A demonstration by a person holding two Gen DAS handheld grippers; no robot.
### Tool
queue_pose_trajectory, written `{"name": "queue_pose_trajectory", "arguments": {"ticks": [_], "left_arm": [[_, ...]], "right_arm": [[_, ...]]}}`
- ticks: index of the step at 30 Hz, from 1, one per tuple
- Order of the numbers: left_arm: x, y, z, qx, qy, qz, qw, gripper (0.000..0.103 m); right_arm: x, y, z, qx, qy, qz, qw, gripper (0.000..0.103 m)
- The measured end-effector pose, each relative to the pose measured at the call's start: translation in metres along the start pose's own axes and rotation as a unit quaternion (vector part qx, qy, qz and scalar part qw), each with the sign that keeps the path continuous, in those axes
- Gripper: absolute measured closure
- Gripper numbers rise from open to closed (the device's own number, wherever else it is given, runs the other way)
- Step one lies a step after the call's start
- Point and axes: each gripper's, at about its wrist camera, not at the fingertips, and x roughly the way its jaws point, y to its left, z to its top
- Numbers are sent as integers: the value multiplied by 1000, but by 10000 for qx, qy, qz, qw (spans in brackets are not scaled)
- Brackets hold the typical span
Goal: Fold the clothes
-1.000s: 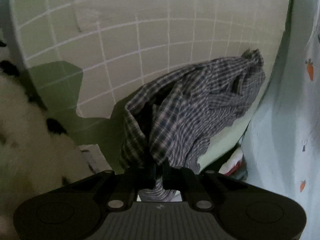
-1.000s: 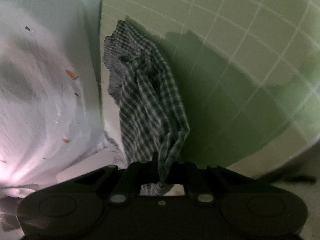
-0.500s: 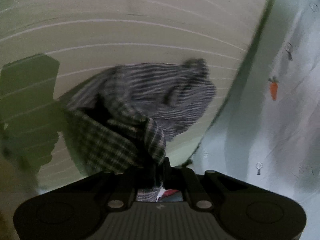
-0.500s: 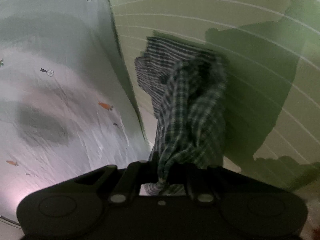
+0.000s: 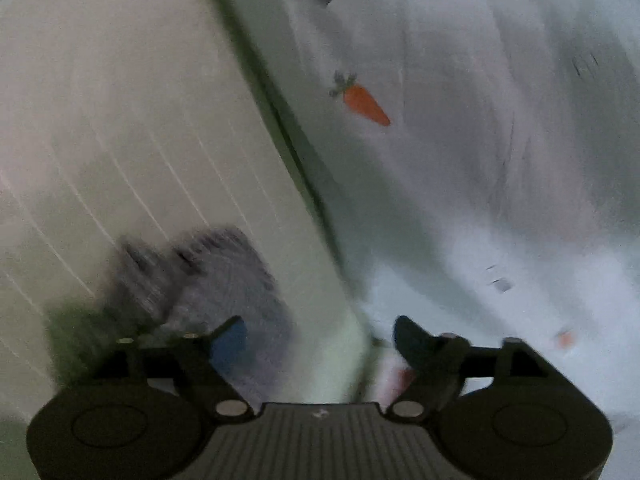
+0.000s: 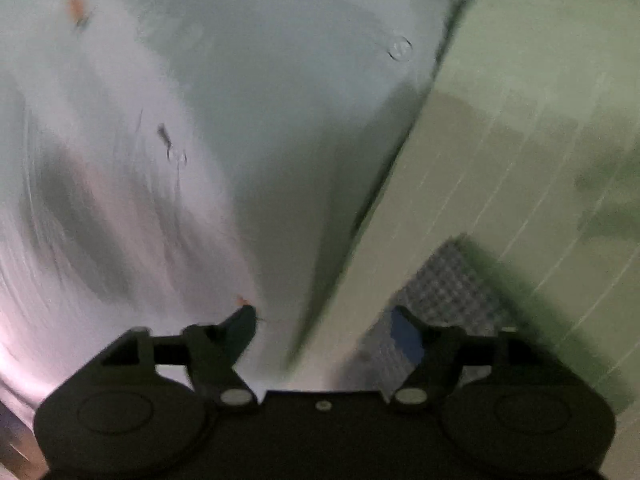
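Left gripper (image 5: 320, 334) gaping wide, jaws far apart, gripping nothing; blue pad showing on the inner face of one finger (image 5: 228, 340), the other finger (image 5: 416, 342) reading dark. Just past that blue-padded finger, lying smeared by motion blur: the plaid shirt (image 5: 208, 280), a grey-blue checked heap resting on the pale green gridded mat (image 5: 120, 140), apart from both fingers as far as can be told. Showing low between the fingers, a small reddish patch (image 5: 400, 378), too blurred to name. Running diagonally up the frame beyond, the dark edge where the mat is meeting the pale sheet (image 5: 500, 160); printed on that sheet, an orange carrot (image 5: 366, 104) with a green top, plus fainter dark marks further out.

Right gripper (image 6: 324, 328) likewise spread wide and clutching nothing, blue pad visible on the finger (image 6: 408, 340) nearest the cloth, dark tip on the other finger (image 6: 240, 330). Lying right behind the blue-padded finger, partly hidden by it: the plaid shirt (image 6: 448, 292), small check pattern readable, sitting on the green gridded mat (image 6: 540, 100) and throwing a dark shadow to its far side; whether touching the finger, cannot tell. Stretching away on the other side, the pale sheet (image 6: 240, 100), wrinkled and streaked by blur, carrying small printed marks and a faint orange spot near the top corner. Meeting along a diagonal line, sheet and mat, running up toward the far edge of the view.
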Motion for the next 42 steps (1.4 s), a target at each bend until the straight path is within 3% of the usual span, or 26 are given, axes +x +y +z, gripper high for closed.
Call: {"name": "queue_pose_trajectory", "arguments": {"ticks": [3, 5, 8, 12, 16, 17, 19, 21, 26, 30, 33, 34, 35, 37, 39, 40, 42], "left_arm": [[-5, -4, -4, 963, -319, 562, 9932, 17], [11, 7, -16, 1406, -165, 985, 9850, 17], [26, 9, -32, 2144, -170, 1232, 9688, 17], [46, 12, -52, 3107, -176, 1550, 9376, 17], [66, 15, -73, 4024, -179, 1845, 8965, 12], [68, 18, -73, 4082, -183, 1852, 8937, 12], [76, 21, -67, 3962, -124, 1838, 8995, 12], [82, 28, -60, 3731, -46, 1696, 9122, 11], [91, 44, -48, 3295, 105, 1380, 9340, 8], [94, 48, -47, 3173, 14, 1107, 9419, 8], [99, 48, -48, 3123, 50, 840, 9462, 23], [101, 48, -49, 3077, 76, 745, 9485, 41], [102, 51, -48, 2838, 169, 584, 9570, 57], [102, 55, -48, 2520, 259, 409, 9665, 73], [96, 52, -55, 2741, 233, 489, 9602, 79], [90, 49, -60, 2884, 226, 517, 9558, 81], [80, 44, -70, 3166, 214, 569, 9466, 83]], "right_arm": [[8, -1, -20, -1005, 285, -715, 9920, 21], [12, -7, -35, -1527, 543, -1056, 9811, 21], [12, -14, -49, -2051, 730, -1293, 9674, 21], [19, -19, -56, -2487, 780, -1465, 9543, 16], [32, -28, -56, -2628, 889, -1541, 9483, 15], [35, -30, -56, -2628, 927, -1540, 9480, 15], [41, -33, -57, -2607, 979, -1532, 9482, 13], [48, -36, -57, -2592, 1020, -1521, 9483, 10], [59, -40, -59, -2463, 1044, -1484, 9521, 3], [65, -36, -65, -2346, 894, -1447, 9571, 0], [75, -32, -74, -2041, 1054, -1097, 9670, 0], [80, -27, -81, -2129, 1137, -1090, 9643, 1], [84, -23, -88, -2216, 1219, -1082, 9614, 3], [89, -10, -105, -2559, 1345, -1201, 9497, 37], [83, 0, -117, -2718, 1335, -1198, 9455, 57], [78, 5, -123, -2762, 1311, -1172, 9449, 64], [63, 13, -136, -2919, 1224, -1185, 9411, 68]]}}
